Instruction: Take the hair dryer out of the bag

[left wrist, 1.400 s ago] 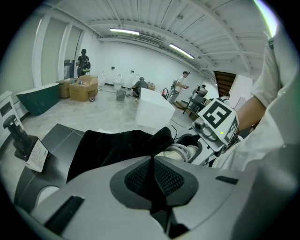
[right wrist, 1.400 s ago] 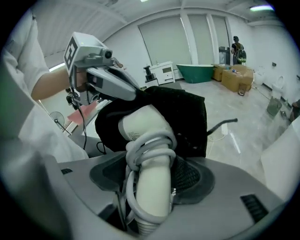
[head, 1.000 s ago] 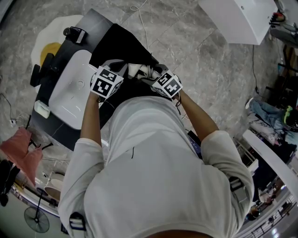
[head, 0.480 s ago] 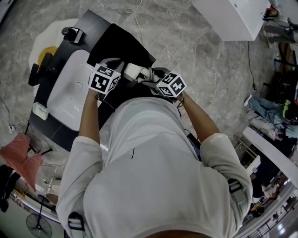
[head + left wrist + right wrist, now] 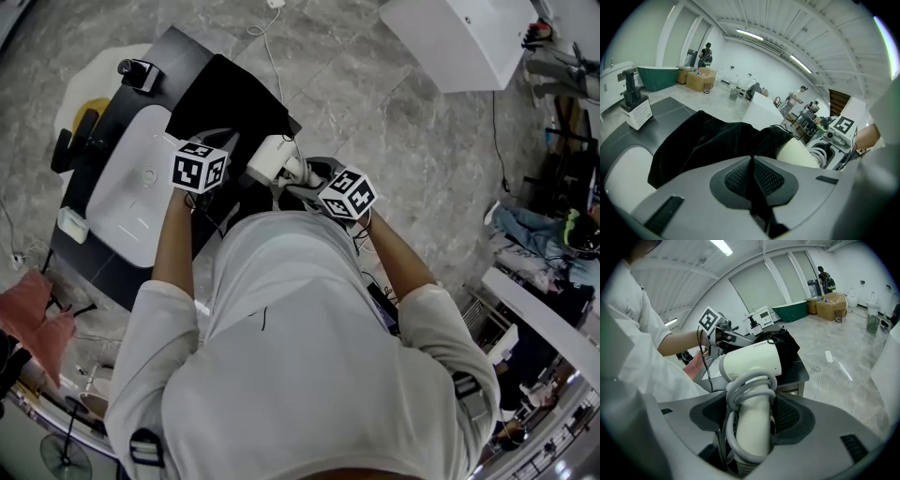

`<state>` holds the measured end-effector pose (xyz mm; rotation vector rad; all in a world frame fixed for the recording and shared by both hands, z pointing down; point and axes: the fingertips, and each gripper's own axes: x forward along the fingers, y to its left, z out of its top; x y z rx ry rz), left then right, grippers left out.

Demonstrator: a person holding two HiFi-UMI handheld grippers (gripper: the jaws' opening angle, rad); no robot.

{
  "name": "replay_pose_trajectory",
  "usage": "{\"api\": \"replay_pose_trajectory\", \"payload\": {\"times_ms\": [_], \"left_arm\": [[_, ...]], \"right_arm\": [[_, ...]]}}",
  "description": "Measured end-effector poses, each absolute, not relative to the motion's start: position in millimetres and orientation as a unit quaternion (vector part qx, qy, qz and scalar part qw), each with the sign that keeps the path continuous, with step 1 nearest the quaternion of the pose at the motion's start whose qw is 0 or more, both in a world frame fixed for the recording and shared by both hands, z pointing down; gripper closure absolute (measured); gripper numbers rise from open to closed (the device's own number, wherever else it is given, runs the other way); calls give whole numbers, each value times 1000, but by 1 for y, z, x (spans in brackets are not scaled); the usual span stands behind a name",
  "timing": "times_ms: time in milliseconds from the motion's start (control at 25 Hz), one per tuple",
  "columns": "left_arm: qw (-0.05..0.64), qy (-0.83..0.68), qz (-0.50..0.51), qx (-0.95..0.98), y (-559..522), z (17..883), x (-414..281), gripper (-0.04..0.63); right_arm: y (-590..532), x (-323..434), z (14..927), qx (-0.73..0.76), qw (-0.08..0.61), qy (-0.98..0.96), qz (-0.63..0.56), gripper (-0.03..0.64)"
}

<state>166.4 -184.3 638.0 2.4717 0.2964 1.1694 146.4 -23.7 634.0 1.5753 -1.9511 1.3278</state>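
1. We see the left gripper (image 5: pixel 752 164) with its jaws pressed together on a fold of the black bag (image 5: pixel 703 140); the dark cloth runs down between the two ribbed pads.
2. The right gripper (image 5: pixel 754 427) has its jaws spread wide and clamped on the handle of the hair dryer (image 5: pixel 752 363), one pad on each side.
3. The grey cord (image 5: pixel 750 390) is coiled round that handle, and a loop of it hangs down inside the grip.
4. From the head view we find the hair dryer (image 5: pixel 272 159) held between the two grippers, over the near edge of the bag (image 5: pixel 225 98).
5. In the left gripper view its pale body (image 5: pixel 799 152) lies against the bag's dark folds; we cannot tell whether it is wholly clear of the mouth.
6. The bag lies on a dark countertop (image 5: pixel 178 52), just beside a white basin (image 5: pixel 141 183) set into that top.
7. A black stand with a white label (image 5: pixel 635 103) stands farther along the countertop.
8. Beyond the countertop we see a grey marbled floor (image 5: pixel 375 122) with a white cable (image 5: pixel 267 42) trailing across it.
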Motion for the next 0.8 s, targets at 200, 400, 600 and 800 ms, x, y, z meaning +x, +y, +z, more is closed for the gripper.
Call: {"api": "replay_pose_trajectory", "payload": {"times_ms": [200, 400, 600, 800], "left_arm": [[185, 84, 432, 879, -165, 643, 159, 563], [156, 55, 449, 878, -142, 646, 160, 561], [154, 15, 463, 873, -127, 655, 154, 401], [173, -41, 445, 878, -122, 646, 151, 339]], "right_arm": [[-8, 155, 614, 546, 135, -701, 438, 336], [2, 184, 594, 559, 101, -711, 416, 336], [0, 208, 589, 572, 89, -710, 402, 336], [-8, 220, 585, 576, 77, -713, 391, 336]]}}
